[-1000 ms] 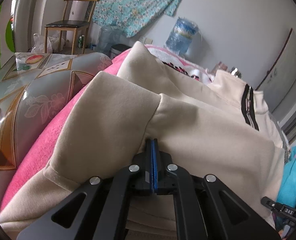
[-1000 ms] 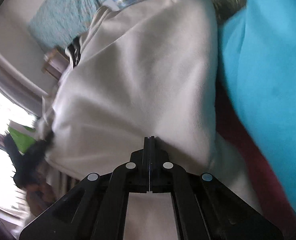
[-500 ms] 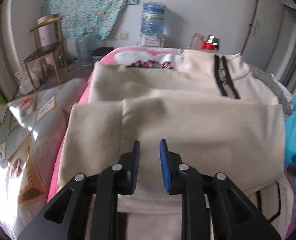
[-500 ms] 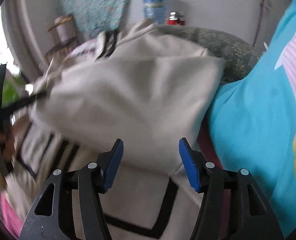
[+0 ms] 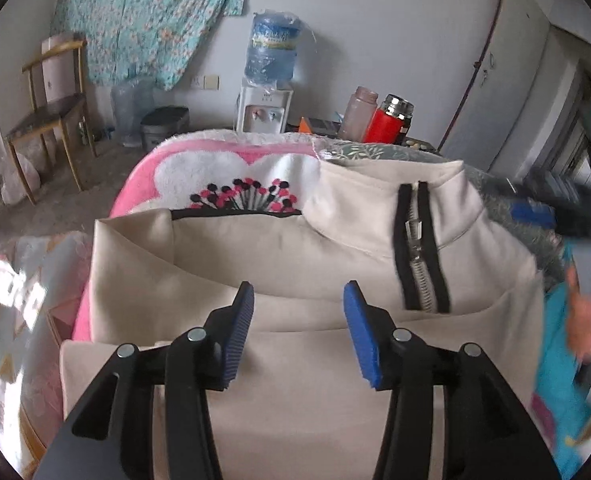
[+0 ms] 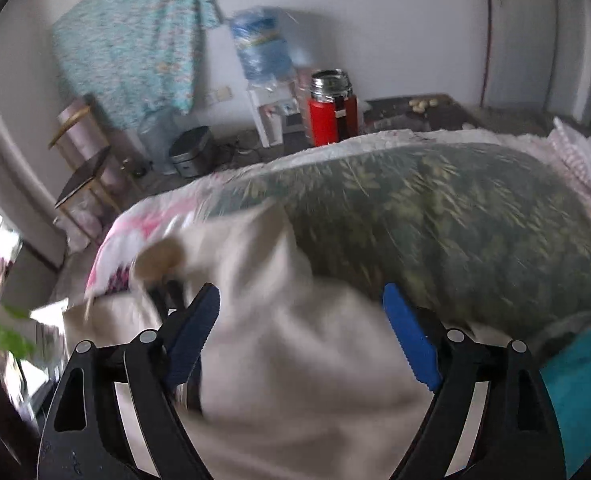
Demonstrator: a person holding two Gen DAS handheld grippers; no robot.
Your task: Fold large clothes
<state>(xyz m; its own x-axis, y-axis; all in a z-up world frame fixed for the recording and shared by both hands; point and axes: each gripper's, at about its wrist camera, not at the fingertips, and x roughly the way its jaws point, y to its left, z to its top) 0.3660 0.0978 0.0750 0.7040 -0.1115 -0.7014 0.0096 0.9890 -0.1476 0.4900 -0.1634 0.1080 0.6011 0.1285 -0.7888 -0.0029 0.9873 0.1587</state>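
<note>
On the bed [image 5: 199,148], near its far edge, the jacket [image 5: 295,400] is laid flat over a pink blanket [image 5: 143,168], with its zipped collar [image 5: 419,216] toward the far end. One fold is judged done: the lower part is doubled up over the chest. At least one more fold seems left. The left gripper [image 5: 298,328] is held above the folded edge and pointed downward; its jaws are opening and nothing is between them. The right gripper [image 6: 301,344] is tilted down over the jacket beside a green pillow [image 6: 455,232]; its jaws are opening too, free of the cloth.
</note>
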